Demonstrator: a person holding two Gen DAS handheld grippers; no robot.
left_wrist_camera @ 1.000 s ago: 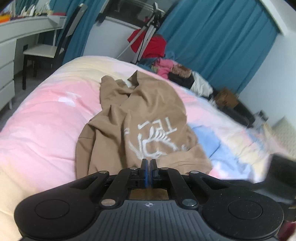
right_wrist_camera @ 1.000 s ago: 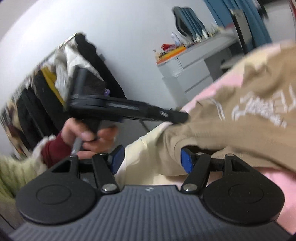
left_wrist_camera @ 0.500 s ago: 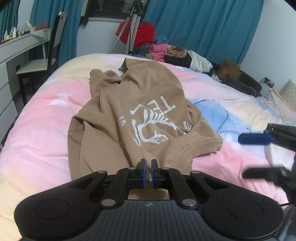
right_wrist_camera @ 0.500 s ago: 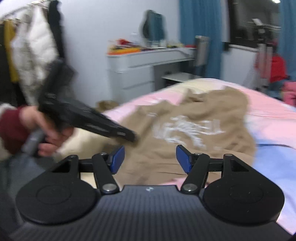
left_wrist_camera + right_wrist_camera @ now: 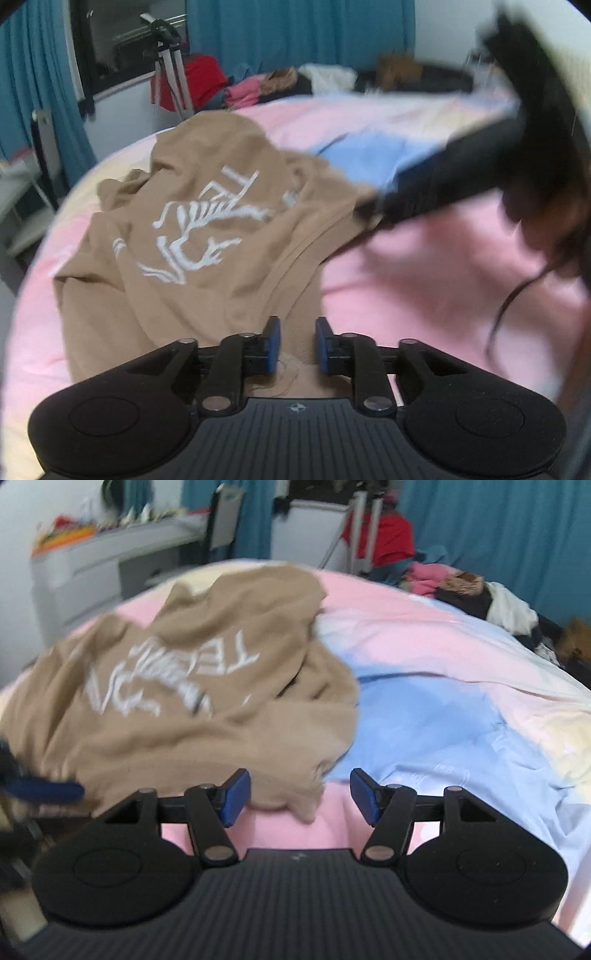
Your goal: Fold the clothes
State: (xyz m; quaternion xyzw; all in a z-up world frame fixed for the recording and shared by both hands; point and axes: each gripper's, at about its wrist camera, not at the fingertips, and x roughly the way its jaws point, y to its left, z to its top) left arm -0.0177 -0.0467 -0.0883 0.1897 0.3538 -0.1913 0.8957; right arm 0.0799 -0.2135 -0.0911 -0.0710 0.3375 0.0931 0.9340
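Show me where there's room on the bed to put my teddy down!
The widest bare patch is the blue and pink stretch of the duvet, right of the tan sweatshirt and in front of the clothes pile at the far edge. A narrower pink strip lies left of the sweatshirt. It is crowded near its front hem, where the left gripper and right gripper sit.
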